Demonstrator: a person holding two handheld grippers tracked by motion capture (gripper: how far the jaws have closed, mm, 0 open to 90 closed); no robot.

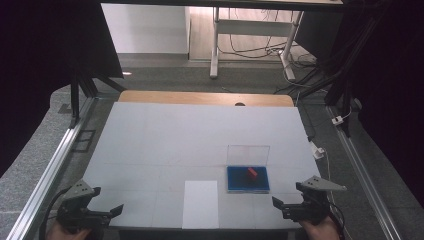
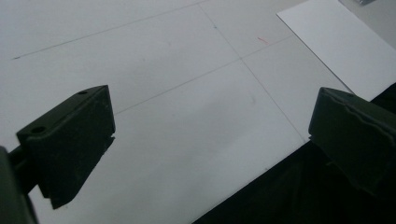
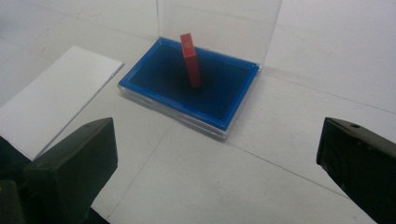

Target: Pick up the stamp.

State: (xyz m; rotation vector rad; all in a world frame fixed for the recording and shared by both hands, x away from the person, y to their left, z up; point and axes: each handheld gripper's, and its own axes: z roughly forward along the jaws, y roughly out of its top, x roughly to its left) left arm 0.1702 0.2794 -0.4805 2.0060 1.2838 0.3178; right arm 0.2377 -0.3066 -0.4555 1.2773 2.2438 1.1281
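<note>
Approach stage: both the left gripper (image 1: 112, 212) and right gripper (image 1: 280, 204) hover with jaws spread and empty, the red block (image 3: 191, 59) standing in the blue tray (image 3: 140, 80) at the right gripper's twelve o'clock, so the next move likely calls for reaching forward to pinch it.

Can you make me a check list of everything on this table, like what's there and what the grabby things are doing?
Surface: white table, bare wood strip at its far edge.
Job's things: red block standing tilted in the blue tray, whose clear lid stands open behind it.
Clutter: white sheet lying left of the tray.
Grippers: left tool open, holding nothing; right tool open, holding nothing, short of the tray.
Cables: one trailing from each tool; more on the floor beyond.
Surroundings: grey floor, metal rails, desk legs.
</note>
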